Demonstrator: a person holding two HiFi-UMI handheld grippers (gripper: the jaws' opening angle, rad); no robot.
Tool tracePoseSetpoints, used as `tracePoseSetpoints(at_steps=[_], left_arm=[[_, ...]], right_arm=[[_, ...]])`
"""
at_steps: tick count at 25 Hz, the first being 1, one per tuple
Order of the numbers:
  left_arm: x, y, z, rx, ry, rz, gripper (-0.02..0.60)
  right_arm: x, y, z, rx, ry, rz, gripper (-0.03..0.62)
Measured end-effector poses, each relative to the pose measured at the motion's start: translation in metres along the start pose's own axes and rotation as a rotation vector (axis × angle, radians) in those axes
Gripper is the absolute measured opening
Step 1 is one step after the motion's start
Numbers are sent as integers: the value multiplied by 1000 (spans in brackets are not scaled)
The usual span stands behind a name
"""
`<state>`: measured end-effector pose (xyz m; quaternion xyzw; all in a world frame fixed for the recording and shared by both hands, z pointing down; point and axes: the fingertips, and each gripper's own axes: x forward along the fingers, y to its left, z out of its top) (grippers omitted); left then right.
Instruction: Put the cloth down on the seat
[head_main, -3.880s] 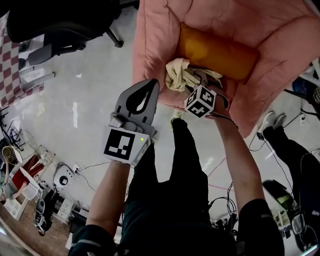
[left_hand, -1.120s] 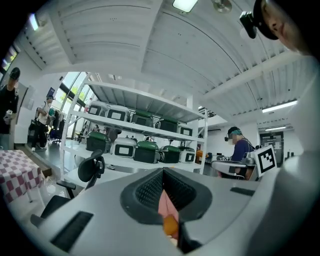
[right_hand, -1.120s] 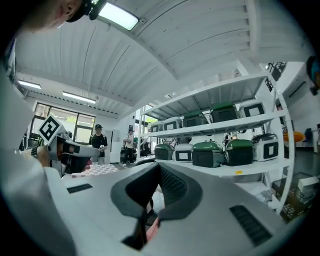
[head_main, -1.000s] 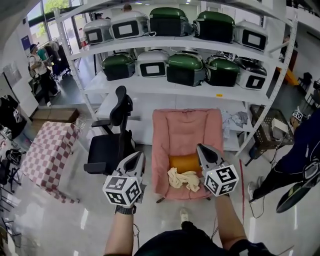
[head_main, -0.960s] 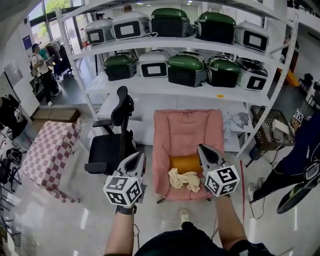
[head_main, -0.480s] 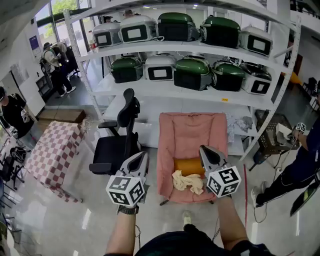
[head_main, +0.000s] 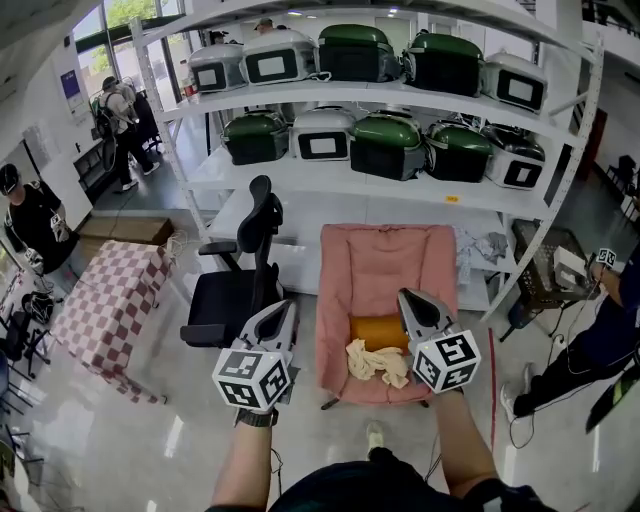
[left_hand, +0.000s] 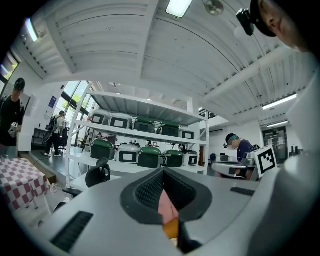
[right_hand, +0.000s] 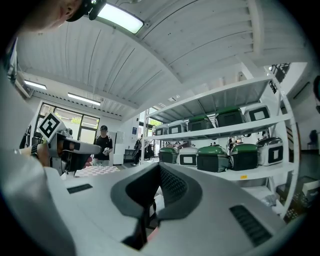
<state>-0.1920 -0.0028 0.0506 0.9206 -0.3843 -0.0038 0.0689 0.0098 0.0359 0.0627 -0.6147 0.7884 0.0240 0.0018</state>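
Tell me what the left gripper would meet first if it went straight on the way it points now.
Probably the pink armchair, which shows straight ahead past the left gripper; the black office chair stands left of that line. How far off is unclear.

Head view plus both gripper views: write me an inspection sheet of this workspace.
Surface: pink seat, padded, standing on a glossy floor.
Job's things: cloth lies crumpled on the seat's front, against an orange cushion; no tongs on it.
Clutter: grey rags on the low shelf beside the seat.
Grippers: left tongs shut, empty; right tongs shut, empty.
Cables: nothing seen.
Surroundings: black office chair, checkered stool, shelves of green and white cookers, bystanders at the left.
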Motion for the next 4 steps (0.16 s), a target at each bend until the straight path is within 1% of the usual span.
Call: tracePoseSetpoints(at_steps=[4], left_arm=[[-1,-2,2,3,-3,0,6]], right_arm=[[-1,1,1,-7,1,0,5]])
